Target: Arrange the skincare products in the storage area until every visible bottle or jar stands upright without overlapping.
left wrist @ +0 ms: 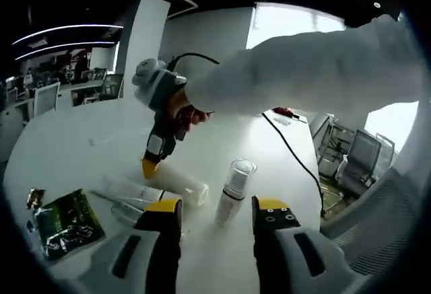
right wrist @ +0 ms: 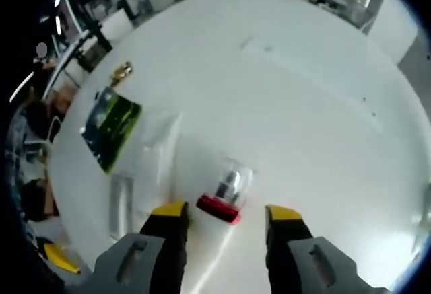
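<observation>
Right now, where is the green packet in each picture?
Left gripper view: the green packet lies flat at the lower left of the picture.
Right gripper view: the same packet lies at the left, a bit above the middle.
Shared landmark: the small gold thing next to one end of the packet, on the white table.

Both tools, left (left wrist: 215, 212) and right (right wrist: 225, 214), hold their jaws apart, gripping nothing.

Bottles — three: one upright (left wrist: 233, 193), two lying (left wrist: 180, 181) (left wrist: 132, 189). Green packet (left wrist: 66, 221) — one. Gold item (left wrist: 34, 197) — one.
</observation>
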`<state>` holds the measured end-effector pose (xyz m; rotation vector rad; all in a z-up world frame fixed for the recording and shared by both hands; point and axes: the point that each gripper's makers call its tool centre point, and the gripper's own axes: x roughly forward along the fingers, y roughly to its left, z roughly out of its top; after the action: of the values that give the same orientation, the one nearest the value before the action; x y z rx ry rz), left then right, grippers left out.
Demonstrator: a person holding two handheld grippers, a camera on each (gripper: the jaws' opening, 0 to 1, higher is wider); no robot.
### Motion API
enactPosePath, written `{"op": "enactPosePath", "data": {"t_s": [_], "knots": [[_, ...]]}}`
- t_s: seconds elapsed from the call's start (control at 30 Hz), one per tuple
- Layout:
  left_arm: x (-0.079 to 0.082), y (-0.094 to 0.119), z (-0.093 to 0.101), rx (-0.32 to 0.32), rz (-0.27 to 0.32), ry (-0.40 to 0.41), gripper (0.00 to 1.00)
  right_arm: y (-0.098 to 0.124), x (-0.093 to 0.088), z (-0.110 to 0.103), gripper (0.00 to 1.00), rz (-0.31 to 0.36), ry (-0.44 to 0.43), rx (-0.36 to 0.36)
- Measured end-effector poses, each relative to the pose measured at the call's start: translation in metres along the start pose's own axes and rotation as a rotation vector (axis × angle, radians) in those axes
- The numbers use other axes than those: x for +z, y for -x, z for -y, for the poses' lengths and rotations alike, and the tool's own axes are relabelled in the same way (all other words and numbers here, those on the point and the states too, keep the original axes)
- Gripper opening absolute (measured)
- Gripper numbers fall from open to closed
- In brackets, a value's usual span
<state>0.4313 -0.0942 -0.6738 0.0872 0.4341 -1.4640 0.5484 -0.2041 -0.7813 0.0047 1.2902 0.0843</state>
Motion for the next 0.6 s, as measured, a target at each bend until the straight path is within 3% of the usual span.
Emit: {"op": "enactPosePath", "data": {"t_s": [0.07,0.23,0.4,0.6], "knots": [[-0.003,0.0,-0.005,0.007,0.005,0.002,0.37,-0.003,-0.003,0.002,0.39,-0.055,0.038,-0.045],[-0.001,0.002,-0.009,0.009,0.013,0.008,0.37,-0.011,-0.007,-0.005,0.44,-0.131,0.052,-0.077],[0.006,0.005,-0.008,0.007,0.033,0.015,0.37,-0.009,-0.007,-0.003,0.46,-0.168,-0.014,-0.103],[0.009,0.006,-0.004,0.006,0.044,0.017,0.37,-0.011,-0.007,-0.002,0.41,-0.201,-0.08,-0.083]]}}
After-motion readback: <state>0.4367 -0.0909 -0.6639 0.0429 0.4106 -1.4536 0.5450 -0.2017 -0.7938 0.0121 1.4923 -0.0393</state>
